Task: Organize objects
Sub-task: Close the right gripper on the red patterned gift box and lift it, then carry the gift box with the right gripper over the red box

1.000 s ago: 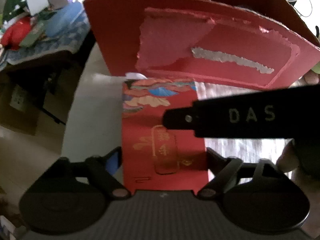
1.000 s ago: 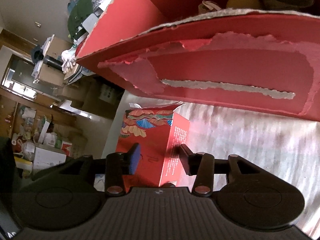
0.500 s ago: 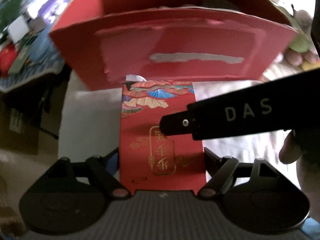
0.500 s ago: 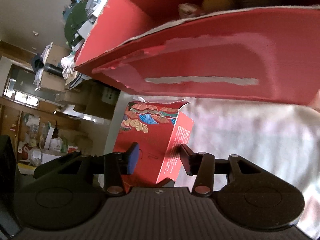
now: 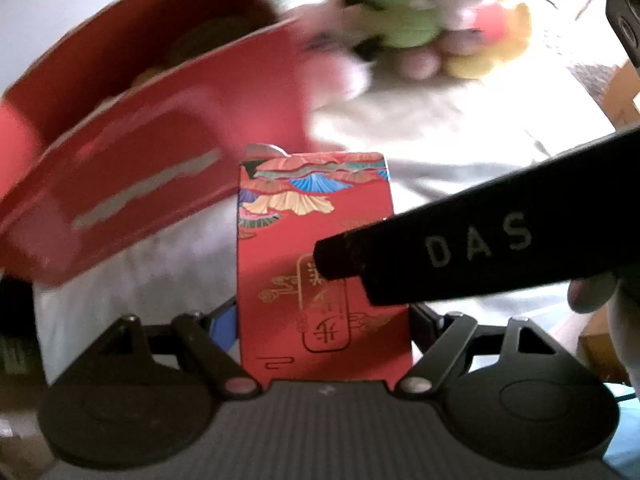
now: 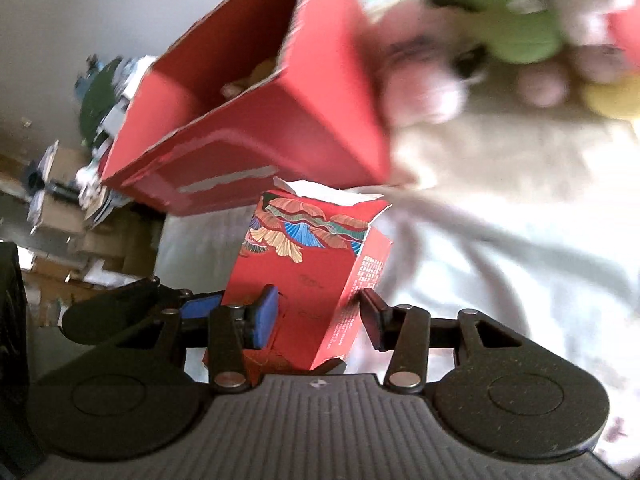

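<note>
A small red box (image 5: 316, 248) with a fan pattern and gold lettering sits between my left gripper's (image 5: 322, 320) fingers, which are shut on its two sides. My right gripper (image 6: 316, 312) is also shut on this small red box (image 6: 320, 256); its blue pad presses the patterned face. In the left wrist view one black right gripper finger (image 5: 460, 252) lies across the box's front. The box's torn top flap points away from me.
A large open red carton (image 5: 140, 152) with several items inside stands tilted at the upper left, also seen as the carton (image 6: 256, 120) in the right wrist view. Blurred green, pink and yellow plush toys (image 5: 412, 28) lie beyond on a pale cloth (image 6: 500, 248). Room clutter (image 6: 64, 200) shows at left.
Both grippers, still holding the small red box, have swung right and back from the large carton. The carton now sits to the upper left, and the plush toys have come into view.
</note>
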